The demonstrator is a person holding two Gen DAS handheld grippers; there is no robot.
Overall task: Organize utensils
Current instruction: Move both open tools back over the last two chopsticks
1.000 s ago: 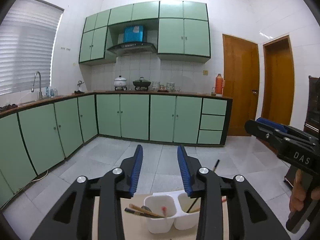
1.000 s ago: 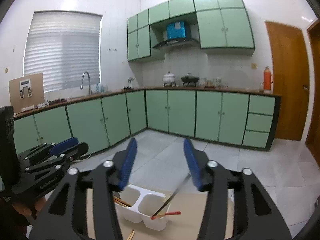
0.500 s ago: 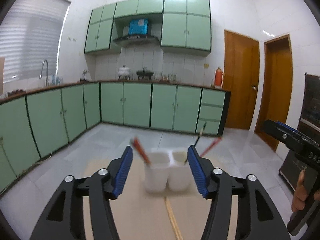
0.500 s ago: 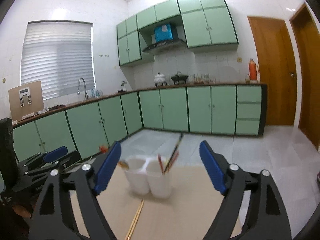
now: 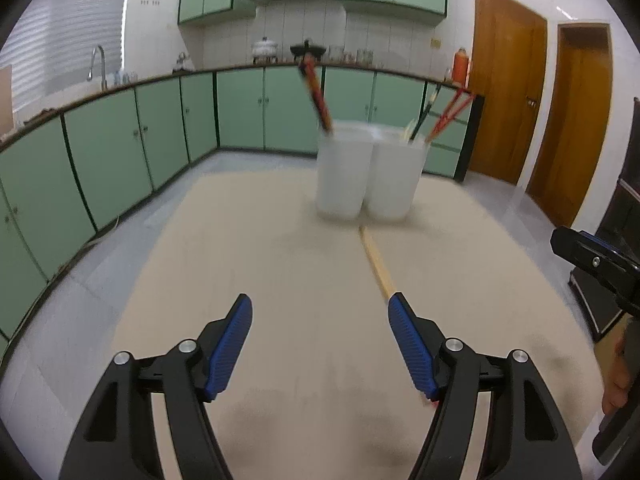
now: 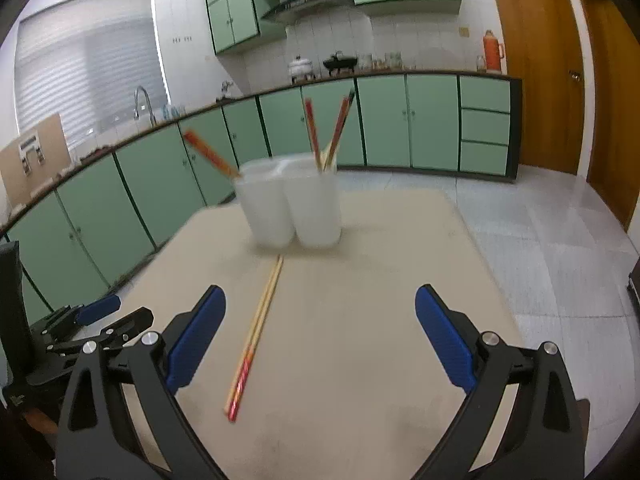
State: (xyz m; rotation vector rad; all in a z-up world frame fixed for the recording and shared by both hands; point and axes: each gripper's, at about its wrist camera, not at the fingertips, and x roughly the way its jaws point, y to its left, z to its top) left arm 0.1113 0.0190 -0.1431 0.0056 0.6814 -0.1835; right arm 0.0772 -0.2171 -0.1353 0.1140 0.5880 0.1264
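On the beige table, both the left gripper and right gripper gape wide, empty, facing chopsticks lying before the white holder.

Black hand-held gripper, ribbed blue pads, silver screws

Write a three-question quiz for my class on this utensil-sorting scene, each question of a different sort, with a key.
1. True or false: the pair of chopsticks on the table lies in front of the white holder.
2. Multiple choice: the right gripper is A) shut on a chopstick, B) open and empty, C) out of view.
3. Fill in: the holder has ___ compartments.

Key
1. true
2. B
3. two; both hold upright utensils, and the left gripper is also open.
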